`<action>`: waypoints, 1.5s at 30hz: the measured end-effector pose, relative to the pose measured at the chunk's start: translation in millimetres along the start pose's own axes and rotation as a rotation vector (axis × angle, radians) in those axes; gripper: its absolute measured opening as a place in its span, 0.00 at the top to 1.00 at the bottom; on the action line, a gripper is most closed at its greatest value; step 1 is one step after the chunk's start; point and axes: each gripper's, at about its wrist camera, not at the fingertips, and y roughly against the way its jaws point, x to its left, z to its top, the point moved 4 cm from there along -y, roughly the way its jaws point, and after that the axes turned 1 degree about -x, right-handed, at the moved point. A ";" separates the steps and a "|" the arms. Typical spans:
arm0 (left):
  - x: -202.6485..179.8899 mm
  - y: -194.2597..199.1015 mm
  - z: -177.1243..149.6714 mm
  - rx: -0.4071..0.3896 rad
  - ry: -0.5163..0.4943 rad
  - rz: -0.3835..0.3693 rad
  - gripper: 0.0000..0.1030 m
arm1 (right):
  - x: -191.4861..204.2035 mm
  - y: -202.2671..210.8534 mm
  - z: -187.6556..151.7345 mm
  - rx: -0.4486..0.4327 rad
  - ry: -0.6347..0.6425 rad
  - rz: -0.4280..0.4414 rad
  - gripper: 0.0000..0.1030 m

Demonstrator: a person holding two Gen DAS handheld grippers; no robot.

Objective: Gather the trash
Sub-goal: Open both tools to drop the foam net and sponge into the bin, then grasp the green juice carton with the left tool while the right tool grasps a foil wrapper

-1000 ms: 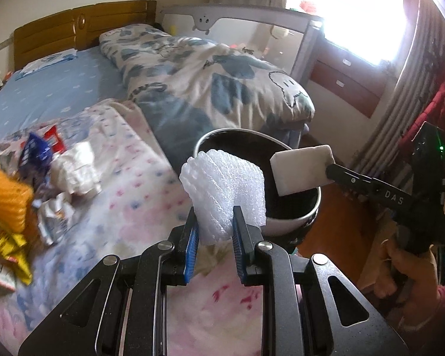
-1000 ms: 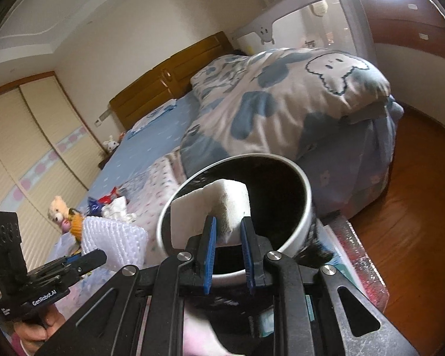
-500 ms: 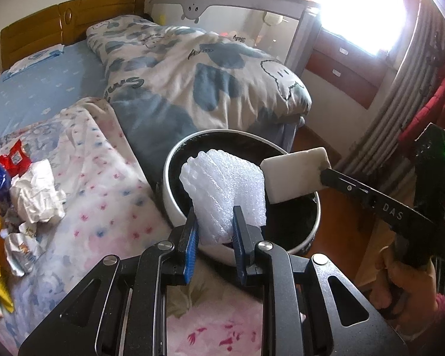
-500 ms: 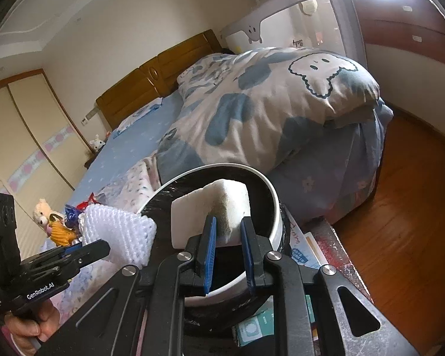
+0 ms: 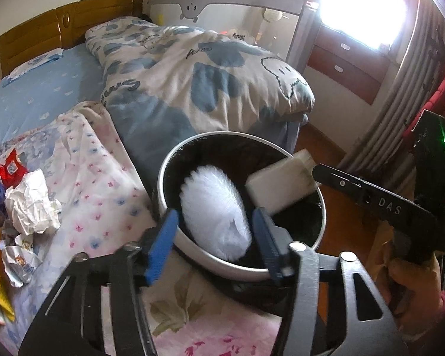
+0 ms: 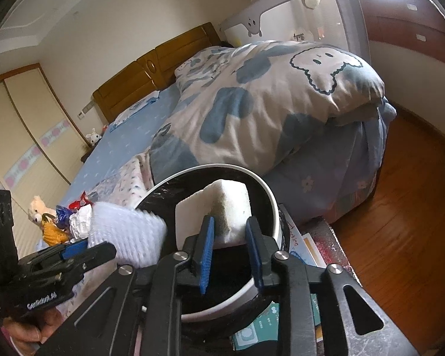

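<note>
A round bin with a white rim point(image 5: 190, 246) and a black liner stands beside the bed; it also shows in the right wrist view point(image 6: 277, 222). My left gripper point(image 5: 215, 241) is open over the bin, and the white foam net point(image 5: 215, 210) drops between its fingers, blurred; the foam net also shows in the right wrist view point(image 6: 127, 237). My right gripper point(image 6: 227, 246) is open over the bin, and the white sponge block point(image 6: 213, 207) is loose between its blue pads. The sponge block also shows in the left wrist view point(image 5: 281, 184).
Crumpled white paper point(image 5: 32, 207), red, blue and yellow wrappers point(image 5: 6, 169) lie on the floral sheet at the left. A blue-and-white duvet point(image 5: 198, 77) lies on the bed behind the bin. Wooden floor point(image 6: 400, 222) lies to the right, and books point(image 6: 305, 246) under the bin.
Both grippers have opened over the bin. The foam net has left the left fingers and is falling in. The sponge block is no longer squeezed by the right pads.
</note>
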 end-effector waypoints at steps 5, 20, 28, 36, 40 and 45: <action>9.4 8.7 -9.7 -0.003 0.027 0.012 0.41 | 1.8 4.7 -0.8 -0.019 -0.015 0.006 0.48; 92.5 71.8 -80.3 -0.030 0.240 0.136 0.40 | 83.8 5.5 -35.8 0.012 0.078 0.114 0.16; 143.3 109.3 -114.2 -0.059 0.350 0.238 0.40 | 135.3 -12.1 -66.4 0.087 0.142 0.186 0.16; 196.3 129.9 -134.1 -0.071 0.474 0.361 0.40 | 177.0 -25.0 -85.9 0.130 0.193 0.240 0.16; 217.1 130.5 -137.1 -0.068 0.525 0.401 0.40 | 193.1 -33.8 -91.1 0.144 0.206 0.258 0.16; 235.5 132.8 -138.5 -0.072 0.563 0.430 0.36 | 210.2 -47.3 -94.4 0.166 0.214 0.276 0.16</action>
